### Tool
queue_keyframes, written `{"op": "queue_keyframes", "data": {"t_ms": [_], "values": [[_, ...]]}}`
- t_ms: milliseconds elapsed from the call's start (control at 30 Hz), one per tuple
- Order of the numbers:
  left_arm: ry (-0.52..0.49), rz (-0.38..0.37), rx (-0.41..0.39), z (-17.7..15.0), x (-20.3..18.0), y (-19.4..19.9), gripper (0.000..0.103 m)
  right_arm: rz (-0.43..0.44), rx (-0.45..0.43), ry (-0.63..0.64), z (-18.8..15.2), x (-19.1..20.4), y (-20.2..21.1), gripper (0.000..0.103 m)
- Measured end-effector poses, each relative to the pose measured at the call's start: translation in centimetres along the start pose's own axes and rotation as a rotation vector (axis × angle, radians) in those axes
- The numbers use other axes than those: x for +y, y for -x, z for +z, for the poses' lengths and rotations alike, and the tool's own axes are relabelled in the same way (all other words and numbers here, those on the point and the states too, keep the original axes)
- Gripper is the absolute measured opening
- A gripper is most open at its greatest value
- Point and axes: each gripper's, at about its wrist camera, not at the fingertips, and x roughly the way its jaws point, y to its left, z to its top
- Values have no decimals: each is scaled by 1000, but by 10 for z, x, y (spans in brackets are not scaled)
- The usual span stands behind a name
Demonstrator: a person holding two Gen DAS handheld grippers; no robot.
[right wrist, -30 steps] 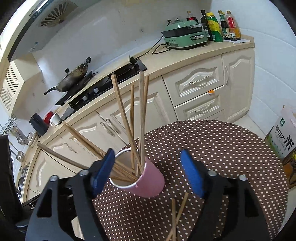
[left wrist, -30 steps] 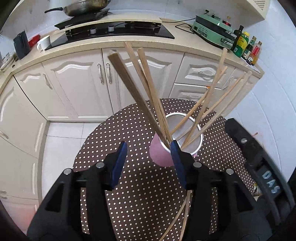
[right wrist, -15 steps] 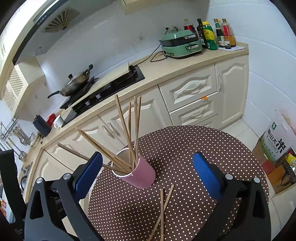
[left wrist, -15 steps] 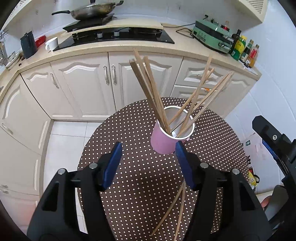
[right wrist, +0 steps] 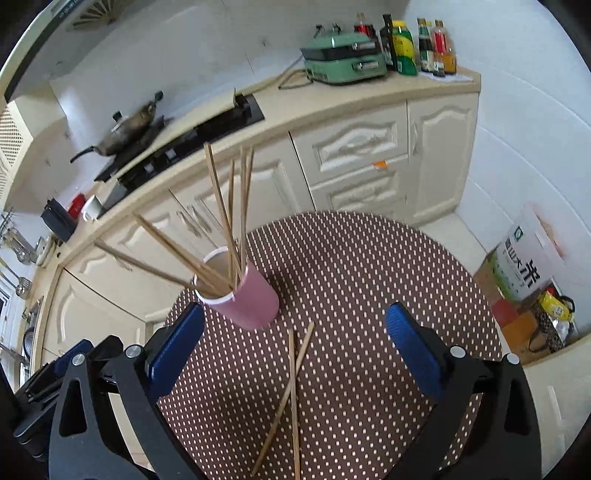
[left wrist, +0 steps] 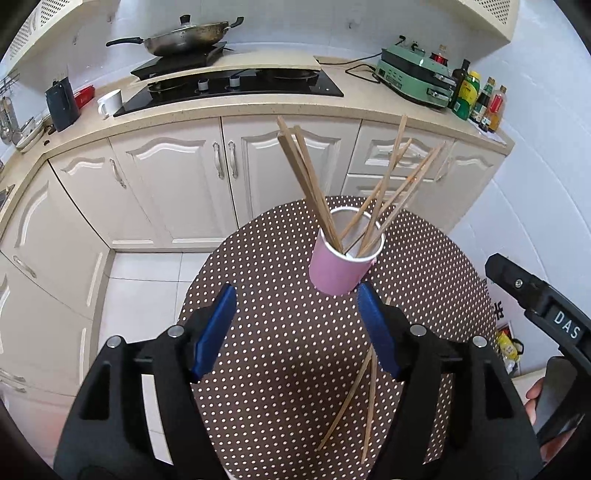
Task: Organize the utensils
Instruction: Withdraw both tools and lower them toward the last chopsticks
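Left wrist view: left tongs [left wrist: 295,332] empty, jaws opening, nothing between the blue pads [left wrist: 214,334]. Pink cup [left wrist: 341,269] stands upright just past the tips at about 1 o'clock, stuffed with chopsticks [left wrist: 314,188] fanning out to 11 and 1. Two loose chopsticks [left wrist: 356,398] lie crossed on the table [left wrist: 280,387], right beside the right-hand pad, running down towards 5 o'clock. Likely next step: pick that pair. Advice: shift towards 3 o'clock, straddle both sticks near the crossing, close flat to the cloth so neither rolls out. Right tongs body [left wrist: 543,306] sits at 3 o'clock with a bit of hand [left wrist: 533,402] below it.

Right wrist view: right tongs [right wrist: 295,341] wide open, holding nothing. The loose pair [right wrist: 291,387] lies between the pads, from centre down to 6 o'clock, crossing midway. Cup [right wrist: 249,297] at 11 o'clock, near the left-hand pad [right wrist: 177,350] but not touching. This gripper looks better lined up for the grab; it should drop straight down and stay clear of the leaning sticks while lifting.

Surface: round table, brown cloth with white dots, soft so thin sticks need a low pinch. Room: kitchen, cream cabinets [right wrist: 354,155], hob [left wrist: 229,85] with wok [left wrist: 184,35], green appliance [right wrist: 343,59], bottles [right wrist: 417,46], boxes on the floor at 3 o'clock.
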Motion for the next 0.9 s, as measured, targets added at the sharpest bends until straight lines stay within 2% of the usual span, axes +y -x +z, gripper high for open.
{"op": "queue_keyframes", "data": {"t_ms": [133, 300, 467, 600, 733, 900], "values": [[-19, -35, 42, -7, 2, -4, 71, 8, 43, -1, -14, -3, -7, 95], [-78, -35, 78, -15, 0, -12, 71, -9, -8, -32, -30, -11, -3, 95], [-167, -3, 124, -26, -5, -23, 72, -116, -41, 28, -40, -10, -5, 95], [-214, 42, 138, -34, -9, -33, 72, -194, -10, 82, -51, -10, -17, 95], [-209, 0, 155, -39, -8, -42, 72, -158, 77, 40, -64, -19, -34, 93], [-200, -48, 144, -42, -5, -54, 72, -82, 154, 31, -77, -20, -55, 78]]}}
